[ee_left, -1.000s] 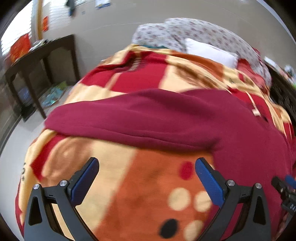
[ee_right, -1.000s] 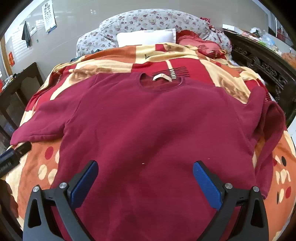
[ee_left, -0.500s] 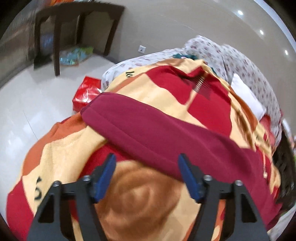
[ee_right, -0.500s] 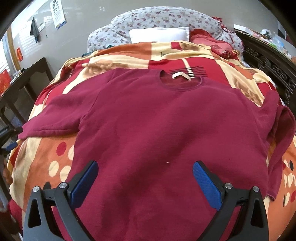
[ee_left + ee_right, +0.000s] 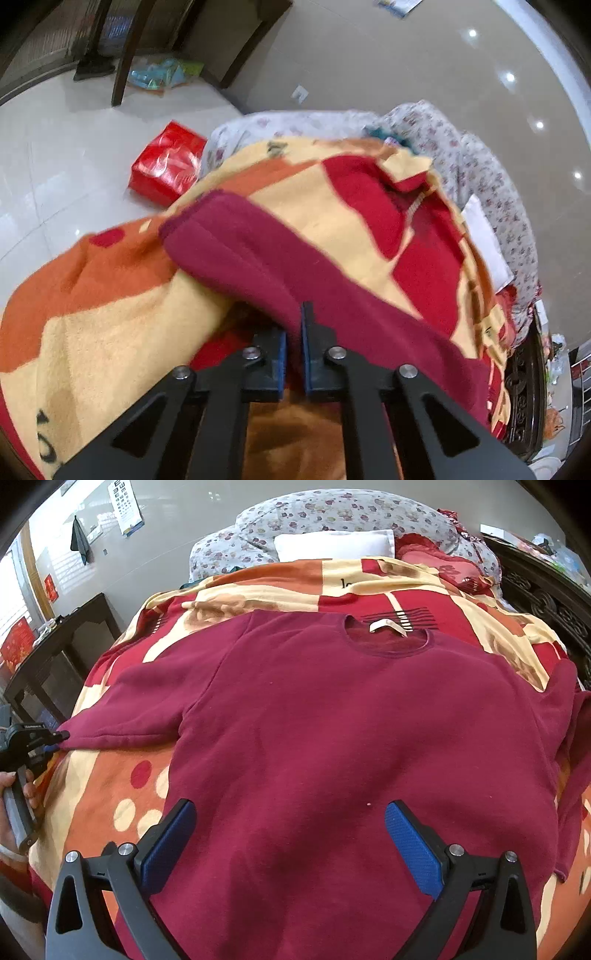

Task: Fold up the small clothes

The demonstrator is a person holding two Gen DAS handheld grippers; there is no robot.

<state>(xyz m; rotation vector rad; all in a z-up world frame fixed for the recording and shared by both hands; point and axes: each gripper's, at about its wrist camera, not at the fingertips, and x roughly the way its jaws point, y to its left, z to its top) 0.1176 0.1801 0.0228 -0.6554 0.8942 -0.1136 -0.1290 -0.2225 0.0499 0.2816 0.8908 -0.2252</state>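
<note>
A maroon long-sleeved shirt (image 5: 351,738) lies flat, front up, on a bed with a red, orange and cream blanket (image 5: 110,794). Its collar points to the far end. My left gripper (image 5: 293,343) is shut on the lower edge of the shirt's left sleeve (image 5: 258,258), near the cuff. It also shows at the left edge of the right wrist view (image 5: 55,736), at the sleeve end. My right gripper (image 5: 288,834) is open and empty above the shirt's lower front. The right sleeve (image 5: 570,716) is folded down along the shirt's side.
Floral pillows (image 5: 332,520) and a white pillow (image 5: 332,544) lie at the bed's far end. A dark wooden table (image 5: 55,657) stands left of the bed. A red package (image 5: 166,162) lies on the tiled floor. A carved dark bed frame (image 5: 546,590) runs along the right.
My left gripper moved to the left sleeve's end, then closed on its lower edge. My right gripper stayed open over the shirt's front, drifting slightly left.
</note>
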